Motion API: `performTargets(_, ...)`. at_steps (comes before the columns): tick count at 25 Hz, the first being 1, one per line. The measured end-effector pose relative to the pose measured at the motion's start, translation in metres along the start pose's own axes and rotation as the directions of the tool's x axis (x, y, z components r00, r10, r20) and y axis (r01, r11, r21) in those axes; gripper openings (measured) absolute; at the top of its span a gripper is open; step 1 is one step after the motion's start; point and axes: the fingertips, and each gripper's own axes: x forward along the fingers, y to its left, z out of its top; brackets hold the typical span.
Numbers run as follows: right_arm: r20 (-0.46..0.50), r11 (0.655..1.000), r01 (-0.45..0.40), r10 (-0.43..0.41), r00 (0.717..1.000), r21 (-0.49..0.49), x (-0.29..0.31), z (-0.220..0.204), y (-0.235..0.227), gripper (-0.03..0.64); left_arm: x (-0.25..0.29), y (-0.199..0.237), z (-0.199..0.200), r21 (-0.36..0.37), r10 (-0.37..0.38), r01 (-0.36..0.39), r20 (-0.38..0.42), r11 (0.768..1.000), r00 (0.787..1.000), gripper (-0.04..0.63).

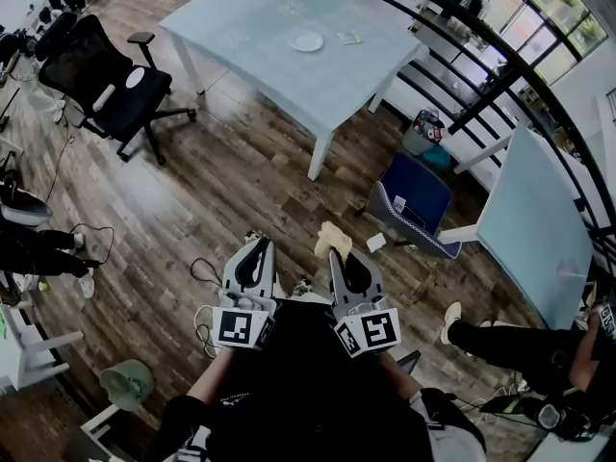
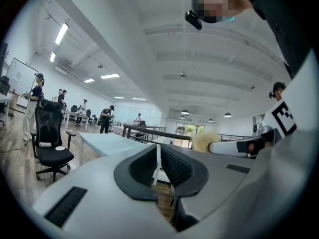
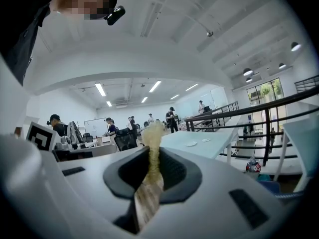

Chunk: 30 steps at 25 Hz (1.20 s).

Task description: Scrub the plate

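Observation:
A small white plate (image 1: 307, 41) lies on a pale table (image 1: 250, 37) far ahead across the wooden floor; in the right gripper view the plate (image 3: 191, 144) is a small disc on that table (image 3: 219, 136). My right gripper (image 1: 335, 255) is shut on a yellowish scrub sponge (image 1: 332, 238), whose frayed top sticks up past the jaws (image 3: 152, 133). My left gripper (image 1: 258, 244) is held beside it at waist height, shut with nothing in it (image 2: 159, 158). Both grippers are well short of the table.
A black office chair (image 1: 111, 80) stands left of the table. A blue crate (image 1: 414, 195) and a second pale table (image 1: 534, 224) are on the right, below a black railing (image 1: 481, 46). A seated person's legs (image 1: 510, 340) reach in at the lower right. Cables (image 1: 202, 275) lie on the floor.

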Motion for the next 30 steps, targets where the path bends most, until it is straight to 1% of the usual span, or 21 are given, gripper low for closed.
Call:
performTargets(6, -0.029, 1.0, 0.016, -0.016, 0.999, -0.005, 0.033, 0.0, -0.003, 0.057, 0.021, 0.028, 0.01, 0.006, 0.012, -0.012, 0.02, 1.0, 1.0, 0.032)
performTargets(10, -0.044, 1.0, 0.01, -0.011, 0.999, -0.015, 0.064, 0.004, 0.002, 0.057, 0.037, 0.053, 0.013, -0.013, 0.023, -0.023, 0.02, 1.0, 1.0, 0.032)
performTargets(14, -0.054, 1.0, 0.007, -0.008, 0.998, -0.024, 0.103, 0.01, 0.005, 0.057, 0.06, 0.085, 0.013, -0.011, 0.024, -0.024, 0.002, 1.0, 1.0, 0.032)
performTargets(18, -0.048, 0.999, 0.023, -0.025, 0.999, -0.033, 0.143, 0.02, 0.007, 0.058, 0.093, 0.118, 0.028, -0.044, 0.025, -0.024, 0.01, 0.999, 1.0, 0.032)
performTargets(21, -0.038, 0.998, 0.044, -0.045, 0.998, -0.033, 0.173, 0.028, 0.01, 0.058, 0.117, 0.136, 0.041, -0.041, -0.018, 0.019, 0.024, 0.999, 1.0, 0.032)
performTargets(24, -0.04, 0.998, 0.064, -0.065, 0.997, -0.026, 0.203, 0.031, 0.014, 0.058, 0.133, 0.154, 0.053, -0.005, -0.067, 0.067, 0.028, 0.998, 0.997, 0.032)
performTargets(26, -0.042, 0.997, 0.072, -0.073, 0.996, -0.027, 0.222, 0.032, 0.021, 0.058, 0.139, 0.169, 0.053, 0.012, -0.083, 0.083, 0.018, 0.996, 0.996, 0.032)
performTargets(30, -0.036, 0.996, 0.082, -0.083, 0.996, -0.033, 0.257, 0.035, 0.037, 0.06, 0.149, 0.209, 0.06, -0.014, -0.091, 0.091, 0.011, 0.996, 0.996, 0.032)
